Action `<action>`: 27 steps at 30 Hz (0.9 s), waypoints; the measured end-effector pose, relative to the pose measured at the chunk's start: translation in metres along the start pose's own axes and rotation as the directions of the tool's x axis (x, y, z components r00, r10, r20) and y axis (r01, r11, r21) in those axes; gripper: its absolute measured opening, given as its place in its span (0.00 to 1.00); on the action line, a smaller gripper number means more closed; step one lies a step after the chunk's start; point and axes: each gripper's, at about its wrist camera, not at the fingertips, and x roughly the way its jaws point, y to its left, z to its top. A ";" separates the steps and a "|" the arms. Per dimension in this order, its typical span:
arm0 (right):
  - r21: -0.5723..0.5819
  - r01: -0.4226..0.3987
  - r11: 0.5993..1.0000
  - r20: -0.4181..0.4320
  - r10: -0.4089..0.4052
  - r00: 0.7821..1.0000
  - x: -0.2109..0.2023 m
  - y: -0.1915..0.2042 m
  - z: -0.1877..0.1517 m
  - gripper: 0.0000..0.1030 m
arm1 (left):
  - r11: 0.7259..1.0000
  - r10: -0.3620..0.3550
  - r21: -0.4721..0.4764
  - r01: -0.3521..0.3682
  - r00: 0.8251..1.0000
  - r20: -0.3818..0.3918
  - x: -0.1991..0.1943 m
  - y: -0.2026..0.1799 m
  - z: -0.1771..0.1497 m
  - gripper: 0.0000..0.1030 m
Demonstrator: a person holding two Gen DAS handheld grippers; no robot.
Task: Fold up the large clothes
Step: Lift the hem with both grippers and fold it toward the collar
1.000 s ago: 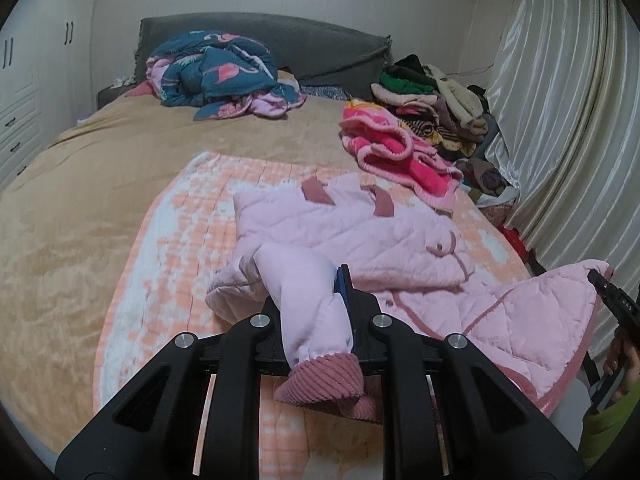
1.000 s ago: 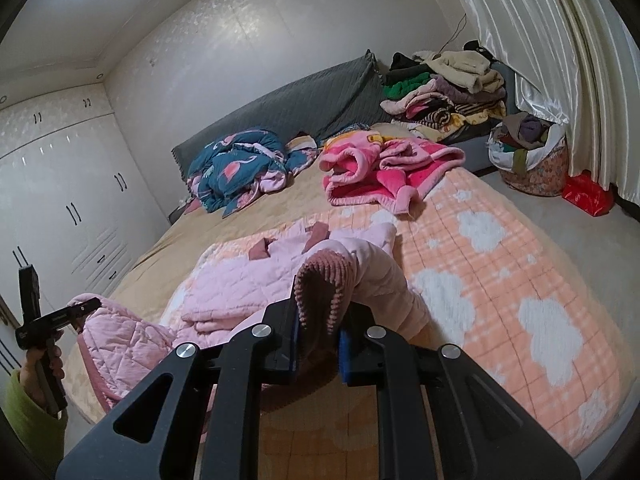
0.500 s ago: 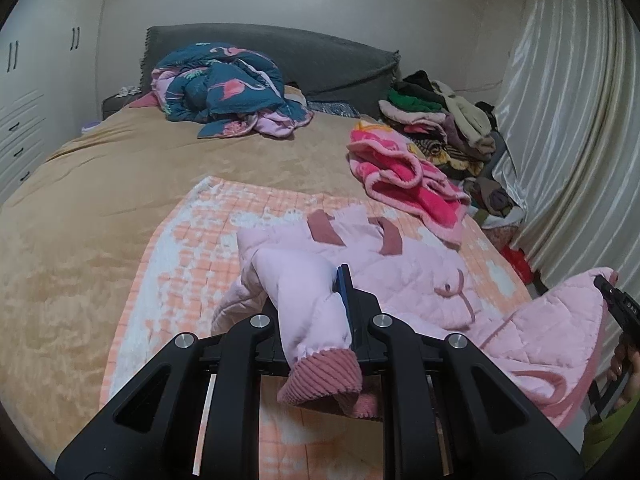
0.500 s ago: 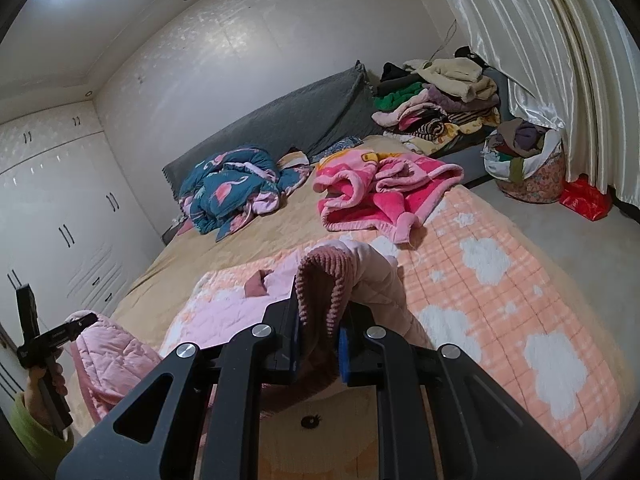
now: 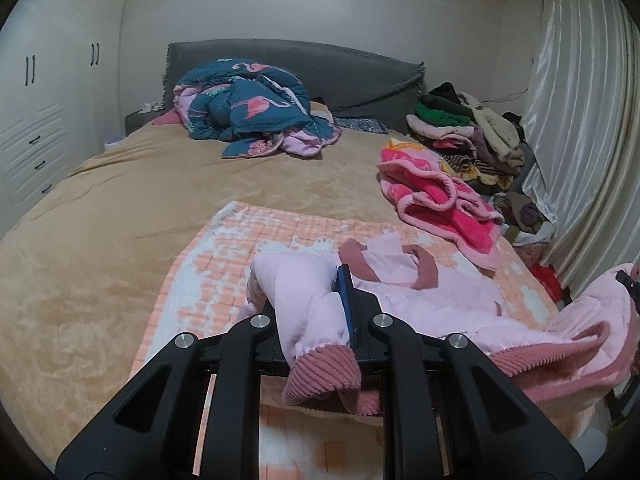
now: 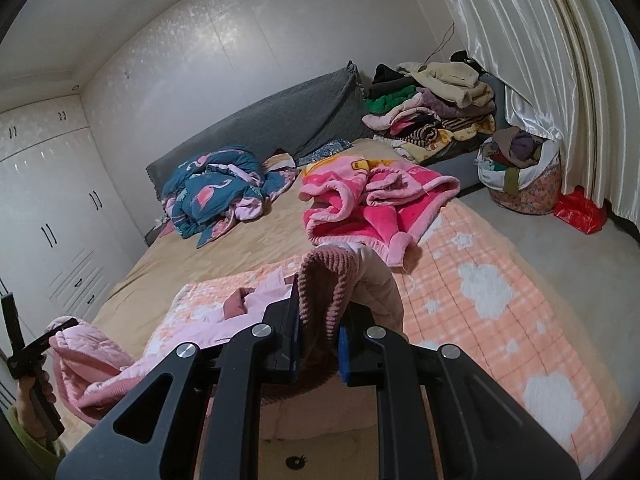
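Observation:
A pale pink quilted jacket [image 5: 440,304] with dusty-rose corduroy trim lies partly lifted over an orange checked blanket [image 5: 224,264]. My left gripper [image 5: 316,304] is shut on one sleeve, whose corduroy cuff [image 5: 324,376] hangs out toward the camera. In the right wrist view my right gripper [image 6: 320,320] is shut on the other sleeve's cuff [image 6: 324,280], which bunches up between the fingers. Each gripper also shows at the edge of the other's view: the right gripper [image 5: 626,282] and the left gripper [image 6: 56,328], held by a hand with a green sleeve. The jacket [image 6: 96,364] sags between them.
On the tan bed [image 5: 120,216] lie a teal flamingo quilt [image 5: 248,108] near the grey headboard and a bright pink blanket [image 5: 436,200]. A stack of folded clothes [image 6: 432,108], a full laundry bag [image 6: 520,172], a red bag [image 6: 580,212] and curtains stand on the right. White wardrobes line the left wall.
Both grippers have moved forward and a little up over the bed with the sleeves held. The jacket has been drawn up off the blanket and now hangs lower in both views.

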 end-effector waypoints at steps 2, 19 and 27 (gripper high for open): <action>0.005 0.006 1.000 -0.005 -0.006 1.000 0.009 -0.002 0.004 0.13 | 1.000 0.010 0.007 -0.010 1.000 0.006 0.006 -0.001 0.003 0.09; 0.115 0.003 0.993 -0.088 0.008 0.996 0.079 -0.028 0.026 0.20 | 0.992 0.106 0.072 -0.107 0.994 0.019 0.058 -0.003 0.010 0.09; 0.095 -0.035 0.995 -0.045 0.039 0.998 0.081 -0.029 0.034 0.52 | 0.988 0.127 0.092 -0.127 0.992 0.010 0.077 -0.003 0.009 0.09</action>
